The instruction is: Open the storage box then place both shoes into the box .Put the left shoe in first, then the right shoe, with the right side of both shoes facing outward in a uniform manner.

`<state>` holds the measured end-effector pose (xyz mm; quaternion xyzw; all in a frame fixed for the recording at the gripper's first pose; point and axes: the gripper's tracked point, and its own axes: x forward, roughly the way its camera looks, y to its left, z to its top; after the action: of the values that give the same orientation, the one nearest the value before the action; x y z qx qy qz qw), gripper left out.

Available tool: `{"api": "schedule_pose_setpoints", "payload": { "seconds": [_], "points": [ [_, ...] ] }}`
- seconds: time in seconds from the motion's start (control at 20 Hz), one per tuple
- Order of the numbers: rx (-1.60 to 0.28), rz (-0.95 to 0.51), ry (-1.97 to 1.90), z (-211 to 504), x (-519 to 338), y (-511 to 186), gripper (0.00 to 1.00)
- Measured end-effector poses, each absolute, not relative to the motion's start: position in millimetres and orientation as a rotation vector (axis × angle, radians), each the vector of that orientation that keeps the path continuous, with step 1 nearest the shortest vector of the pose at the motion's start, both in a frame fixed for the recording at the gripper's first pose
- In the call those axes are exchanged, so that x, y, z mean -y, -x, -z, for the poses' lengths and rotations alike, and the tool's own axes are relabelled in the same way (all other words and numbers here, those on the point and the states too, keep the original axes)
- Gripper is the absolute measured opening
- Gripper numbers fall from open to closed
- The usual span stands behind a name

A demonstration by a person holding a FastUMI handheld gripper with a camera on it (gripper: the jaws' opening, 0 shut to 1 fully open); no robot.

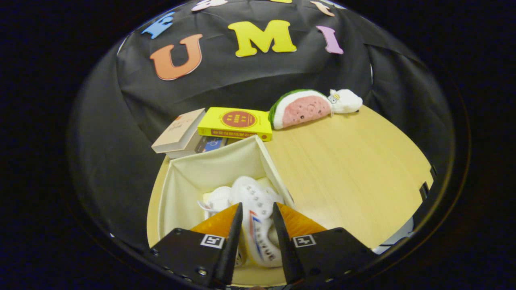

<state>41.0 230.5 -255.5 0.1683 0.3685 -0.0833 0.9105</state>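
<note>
Wooden table (354,169) runs wide and bare ahead and to the right of the claw (258,213). Its far edge meets the black cloth wall; its right edge shows further out to the right. Plenty of open room on that side.

Cloth box (209,169) sits open just ahead of the claw and a little to the left, cream inside, walls upright. Its right wall runs in a line from the books down toward the right finger. Its near left corner lies close to the table's left edge.

Inside the box: a white shoe (258,217) between the fingers, its toe pointing away from the claw, rows of eyelets on top and a red and blue stripe on the side nearest the claw. A second white shoe (217,199) lies beside it, just ahead of the left finger, mostly hidden.

Claw partly open, fingers either side of the shoe and close against it. Cannot tell whether both are pressing on it.

Beyond the box, touching or nearly touching its far wall: a yellow book (236,123) lying flat, a tan book (179,131) tilted to its left, a dark book (211,143) under them. Further right along the wall, a watermelon plush (300,108) with a small white plush (346,100) against its right end. None of these lie between claw and box.
</note>
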Motion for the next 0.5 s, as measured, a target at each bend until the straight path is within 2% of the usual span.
{"api": "schedule_pose_setpoints", "payload": {
  "seconds": [0.2, 0.3, 0.5],
  "points": [
    [-0.685, 0.131, -0.291, 223, -217, -35, 0.81],
    [-0.632, 0.12, -0.263, 202, -205, -33, 0.93],
    [-0.516, 0.113, -0.199, 156, -169, -23, 0.96]
  ]
}}
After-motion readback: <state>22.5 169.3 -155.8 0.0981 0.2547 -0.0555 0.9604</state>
